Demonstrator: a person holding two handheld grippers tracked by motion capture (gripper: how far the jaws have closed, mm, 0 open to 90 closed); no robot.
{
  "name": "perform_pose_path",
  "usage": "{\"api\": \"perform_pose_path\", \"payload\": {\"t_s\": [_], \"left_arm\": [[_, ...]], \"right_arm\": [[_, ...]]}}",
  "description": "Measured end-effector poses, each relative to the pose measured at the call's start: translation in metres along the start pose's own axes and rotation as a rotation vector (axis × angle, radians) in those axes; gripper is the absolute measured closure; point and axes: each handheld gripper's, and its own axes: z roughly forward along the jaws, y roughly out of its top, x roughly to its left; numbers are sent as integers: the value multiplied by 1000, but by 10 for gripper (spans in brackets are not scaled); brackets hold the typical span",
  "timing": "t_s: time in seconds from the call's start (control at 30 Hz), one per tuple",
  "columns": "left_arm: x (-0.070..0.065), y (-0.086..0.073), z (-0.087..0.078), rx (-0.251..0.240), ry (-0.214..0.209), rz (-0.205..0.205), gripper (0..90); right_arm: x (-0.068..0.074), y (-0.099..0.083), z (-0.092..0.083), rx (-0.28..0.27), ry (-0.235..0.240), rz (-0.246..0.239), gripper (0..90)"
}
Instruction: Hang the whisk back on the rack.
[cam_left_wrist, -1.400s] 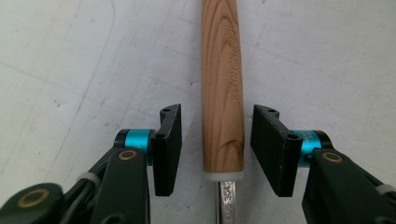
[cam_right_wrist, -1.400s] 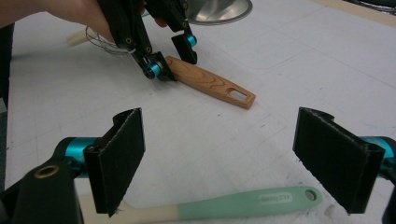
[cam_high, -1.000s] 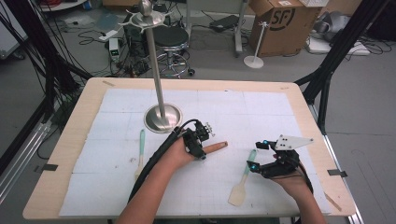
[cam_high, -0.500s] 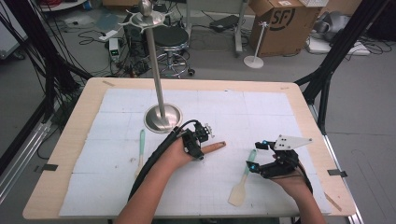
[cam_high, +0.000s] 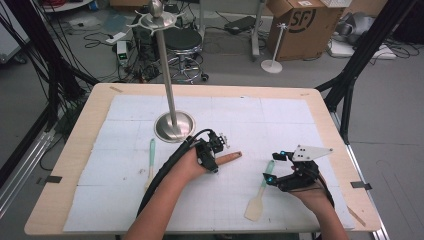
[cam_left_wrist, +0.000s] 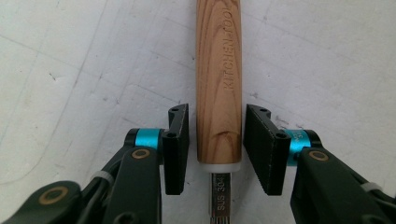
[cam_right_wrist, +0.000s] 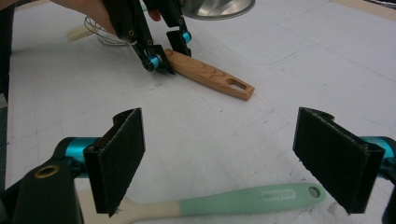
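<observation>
Straddling wooden handle, left gripper parted, low.

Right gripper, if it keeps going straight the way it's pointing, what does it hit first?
Probably the mint-handled spatula, lying crosswise just ahead between the right gripper's open jaws. Beyond it lies bare mat, then the wooden handle. Depth is uncertain.

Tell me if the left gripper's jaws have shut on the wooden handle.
Open: in the left gripper view the left gripper straddles the wooden handle, with gaps on both sides.

Black hand-held gripper, teal pivots
</observation>
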Motion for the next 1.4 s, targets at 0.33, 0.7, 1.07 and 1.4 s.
{"api": "perform_pose_path", "payload": {"t_s": [0.33,0.7,1.07,1.4], "left_arm": [[-6,0,-3,-2,-13,20,700],[-5,-8,-32,-126,-45,-4,702],[-4,-27,-74,-301,-42,-9,704],[3,-45,-110,-455,-83,-20,706]], "right_arm": [[-1,0,-3,-17,-2,5,162],[-1,-1,-6,-27,-1,10,163],[-1,0,-5,-24,-5,5,163],[-2,1,-4,-27,-6,9,162]]}}
